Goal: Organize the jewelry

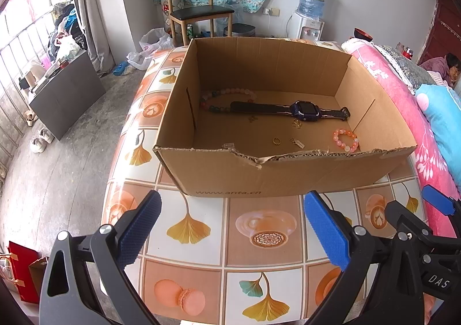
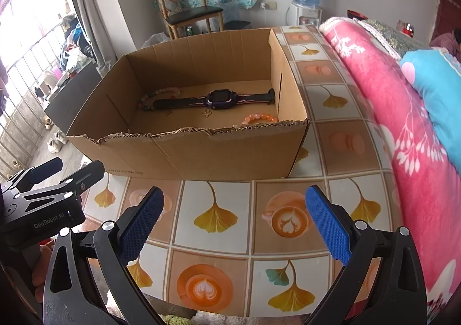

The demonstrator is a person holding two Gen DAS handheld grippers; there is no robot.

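Left wrist view, box: we are looking down into an open cardboard box (image 1: 259, 175) sitting on a table (image 1: 259, 238) with a ginkgo-and-coffee print cloth; its near rim is torn ragged.
Left wrist view, jewelry: a dark blue watch (image 1: 305, 110) is lying flat across the box floor; a long bead strand (image 1: 227, 93) in pink and green is curling behind its strap at the far left; an orange-pink bracelet (image 1: 345, 139) is resting in the near right corner; a gold ring (image 1: 276, 140) and several tiny gold pieces are lying scattered between them.
Left wrist view, left gripper (image 1: 230, 227): we are holding it above the cloth, short of the box, jaws spread wide and gripping nothing.
Left wrist view, hard to make out: the tiny gold pieces are too small for us to name.
Right wrist view, right gripper (image 2: 233, 224): we are holding it near the box front, jaws parted wide, nothing between them.
Right wrist view, jewelry: the watch, strand and bracelet are showing in the box.
Right wrist view, hidden: the torn rim is covering the bracelet's lower half and the near floor.
Right wrist view, cut off: the left gripper's body is showing at the lower left.
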